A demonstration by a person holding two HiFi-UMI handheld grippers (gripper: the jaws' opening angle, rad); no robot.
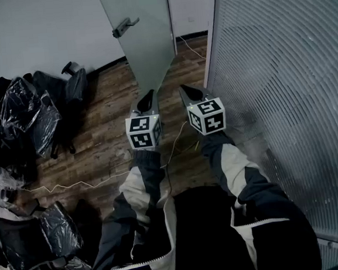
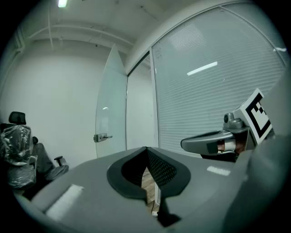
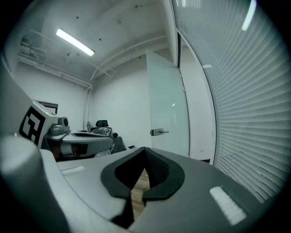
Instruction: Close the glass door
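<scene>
Bare office room with a wood floor (image 1: 100, 149), white walls, and a long glass wall with blinds (image 1: 283, 92) down the right side. Nearest to the person, both tools are held out side by side, about level. The left tongs (image 1: 148, 95) are closed at the tips with nothing in them. The right tongs (image 1: 187, 90) are the same, pinched shut and empty. A thin white cable (image 1: 73, 184) snakes across the floor just past them, and plastic-wrapped chairs (image 1: 26, 114) are piled off to the left.

Further out, the glass door (image 1: 142, 28) stands swung open into the room, well apart from both tongs. Its lever handle (image 1: 125, 27) sticks out on the left edge. So nothing's started yet, I'd say.

What I'd worry about:
- Closed metal tips on smooth glass could skate off sideways, so hooking the handle seems safer.
- If the door is shoved hard, a heavy pane like that could bang into the frame.
- There's also some cord lying near the doorway that might get pinched.
</scene>
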